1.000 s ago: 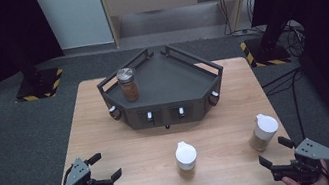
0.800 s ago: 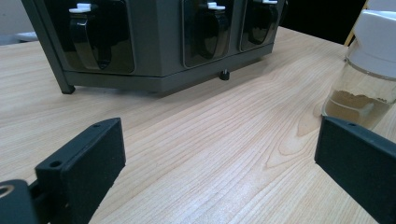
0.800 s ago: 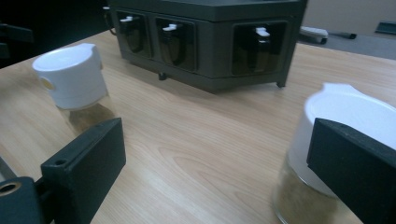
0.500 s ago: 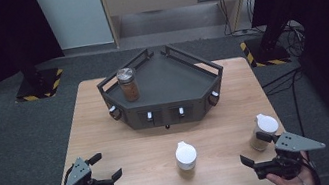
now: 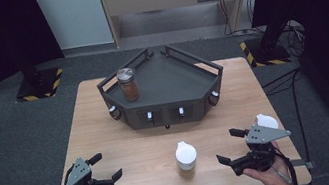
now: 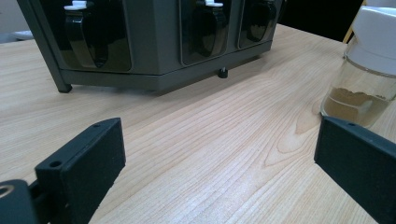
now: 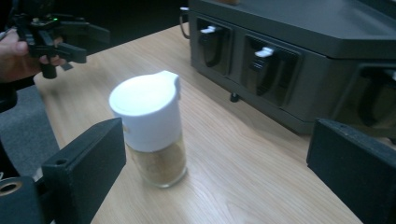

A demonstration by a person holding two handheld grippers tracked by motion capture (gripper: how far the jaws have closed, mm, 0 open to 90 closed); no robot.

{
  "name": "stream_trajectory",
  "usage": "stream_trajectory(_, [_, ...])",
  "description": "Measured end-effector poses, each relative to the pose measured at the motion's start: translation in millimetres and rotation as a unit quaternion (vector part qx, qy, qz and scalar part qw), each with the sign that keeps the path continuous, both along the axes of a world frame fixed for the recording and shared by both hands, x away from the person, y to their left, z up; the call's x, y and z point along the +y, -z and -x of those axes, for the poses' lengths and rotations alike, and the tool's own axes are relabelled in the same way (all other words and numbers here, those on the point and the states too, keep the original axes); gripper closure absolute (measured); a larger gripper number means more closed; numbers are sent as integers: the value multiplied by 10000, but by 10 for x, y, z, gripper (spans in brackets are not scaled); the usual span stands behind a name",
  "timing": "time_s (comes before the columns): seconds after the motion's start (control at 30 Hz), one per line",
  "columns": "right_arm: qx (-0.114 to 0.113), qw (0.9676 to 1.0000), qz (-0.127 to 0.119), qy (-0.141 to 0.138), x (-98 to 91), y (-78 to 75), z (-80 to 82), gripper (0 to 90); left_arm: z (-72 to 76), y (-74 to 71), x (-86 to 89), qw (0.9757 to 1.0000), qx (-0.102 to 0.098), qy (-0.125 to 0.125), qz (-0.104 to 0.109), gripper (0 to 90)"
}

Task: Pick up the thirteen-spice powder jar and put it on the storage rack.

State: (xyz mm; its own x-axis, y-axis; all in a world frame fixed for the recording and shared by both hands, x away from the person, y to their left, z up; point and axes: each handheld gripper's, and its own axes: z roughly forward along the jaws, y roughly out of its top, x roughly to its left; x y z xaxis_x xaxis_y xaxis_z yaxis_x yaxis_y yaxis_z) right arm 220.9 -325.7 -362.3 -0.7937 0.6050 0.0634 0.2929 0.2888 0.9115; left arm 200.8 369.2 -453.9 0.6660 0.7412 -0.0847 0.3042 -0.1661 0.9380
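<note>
Pale wooden bench (image 5: 123, 130) carries a white-capped spice jar (image 5: 185, 155) near its 6 o'clock edge; right tongs (image 5: 232, 146) gape wide at its 3 o'clock, left tongs (image 5: 105, 167) wide at 9.

Bare tabletop (image 5: 131, 148) between grippers, white-capped jar (image 5: 185, 155) mid-front, dark rack (image 5: 162, 90) blocking beyond

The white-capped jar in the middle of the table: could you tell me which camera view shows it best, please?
The right gripper view: the white-capped jar stands whole and close between the right gripper's open jaws, brown powder visible. The left gripper view cuts it off at the edge. The high view shows it small, mostly its cap.
</note>
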Motion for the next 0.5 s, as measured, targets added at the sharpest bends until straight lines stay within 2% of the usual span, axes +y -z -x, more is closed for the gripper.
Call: stream_trajectory(0.5, [180,9985,-74,-509,396,-47,-235,50,-3,-3,-6,10000,3,23,-20,9])
